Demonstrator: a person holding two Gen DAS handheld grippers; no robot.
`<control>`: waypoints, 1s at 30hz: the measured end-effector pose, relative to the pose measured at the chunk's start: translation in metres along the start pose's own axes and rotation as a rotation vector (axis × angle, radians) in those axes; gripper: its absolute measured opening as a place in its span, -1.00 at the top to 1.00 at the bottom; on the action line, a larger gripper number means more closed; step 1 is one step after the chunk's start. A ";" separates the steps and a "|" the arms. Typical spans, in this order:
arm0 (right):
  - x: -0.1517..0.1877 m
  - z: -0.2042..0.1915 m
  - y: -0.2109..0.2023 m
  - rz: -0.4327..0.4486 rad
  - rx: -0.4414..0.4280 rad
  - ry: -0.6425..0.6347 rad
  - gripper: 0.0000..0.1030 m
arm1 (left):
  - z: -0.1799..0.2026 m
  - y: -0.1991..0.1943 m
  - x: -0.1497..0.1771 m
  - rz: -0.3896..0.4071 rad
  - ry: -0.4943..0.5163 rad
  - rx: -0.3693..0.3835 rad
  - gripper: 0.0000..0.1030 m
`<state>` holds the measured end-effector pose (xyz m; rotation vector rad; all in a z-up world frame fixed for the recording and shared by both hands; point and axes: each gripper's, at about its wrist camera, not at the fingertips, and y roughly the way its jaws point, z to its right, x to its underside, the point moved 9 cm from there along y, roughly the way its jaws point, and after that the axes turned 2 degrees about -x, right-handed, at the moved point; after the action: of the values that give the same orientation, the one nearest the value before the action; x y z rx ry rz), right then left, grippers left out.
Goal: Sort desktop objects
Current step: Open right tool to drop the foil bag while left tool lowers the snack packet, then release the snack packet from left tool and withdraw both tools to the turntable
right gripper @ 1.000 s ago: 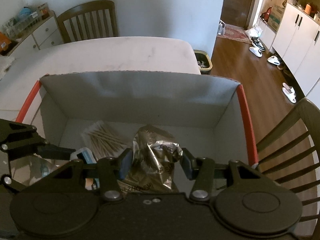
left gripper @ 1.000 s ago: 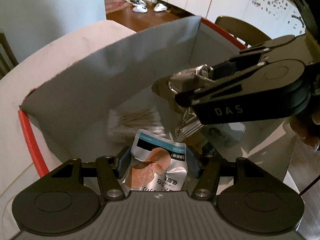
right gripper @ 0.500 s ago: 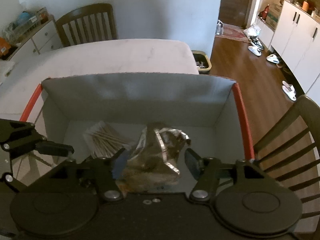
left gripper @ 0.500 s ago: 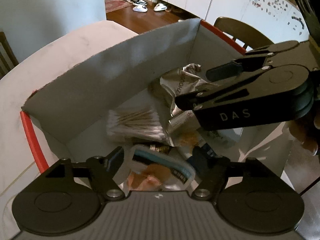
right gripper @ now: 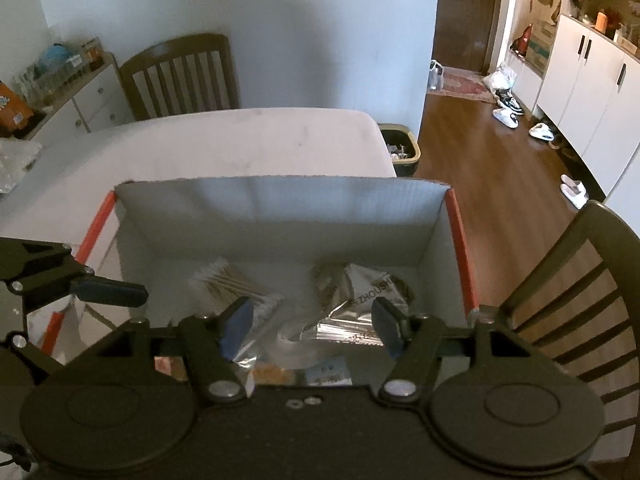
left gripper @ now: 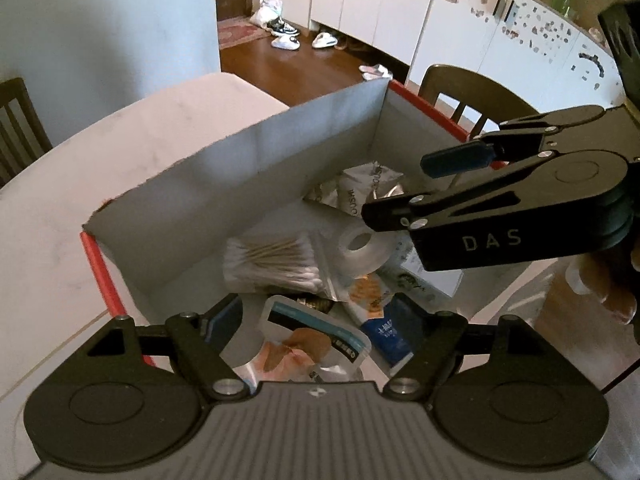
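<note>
A cardboard box point(left gripper: 240, 184) with grey walls and red edges stands on the pale table. Inside lie a bag of cotton swabs point(left gripper: 272, 268), a clear tape roll point(left gripper: 362, 248), a silver foil pouch point(left gripper: 360, 190), a white-and-blue snack pouch point(left gripper: 312, 348) and a blue packet point(left gripper: 394, 334). My left gripper point(left gripper: 320, 320) hangs open just above the snack pouch, holding nothing. My right gripper point(right gripper: 313, 316) is open over the box point(right gripper: 280, 208), with the foil pouch point(right gripper: 360, 300) lying loose below it. Seen from the left wrist, the right gripper point(left gripper: 412, 188) reaches in from the right.
Wooden chairs stand at the right of the box point(right gripper: 560, 288) and behind the table point(right gripper: 180, 76). A small bin point(right gripper: 400, 148) sits on the wood floor past the table's far corner. The pale tabletop point(right gripper: 240, 140) extends beyond the box. A hand point(left gripper: 612, 280) holds the right gripper.
Both grippers opened and let go: the snack pouch dropped from the left, the foil pouch from the right, both now resting in the box. Both grippers pulled back slightly.
</note>
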<state>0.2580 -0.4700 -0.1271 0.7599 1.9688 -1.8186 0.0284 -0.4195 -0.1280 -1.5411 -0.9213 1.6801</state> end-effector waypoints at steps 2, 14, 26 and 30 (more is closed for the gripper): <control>0.000 -0.002 -0.006 0.010 -0.006 0.003 -0.27 | 0.001 -0.007 0.000 0.012 -0.001 -0.001 -0.57; 0.002 -0.026 -0.045 0.080 -0.012 -0.002 -0.54 | 0.002 -0.044 0.009 0.077 -0.022 0.010 -0.57; 0.010 -0.058 -0.084 0.149 -0.013 -0.011 -0.77 | -0.009 -0.086 0.024 0.148 -0.044 0.049 -0.79; 0.015 -0.071 -0.096 0.171 -0.022 0.003 -0.82 | -0.016 -0.100 0.032 0.177 -0.052 0.049 -0.99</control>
<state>0.1955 -0.4003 -0.0515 0.8960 1.8602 -1.6950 0.0428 -0.3385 -0.0609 -1.5921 -0.7827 1.8606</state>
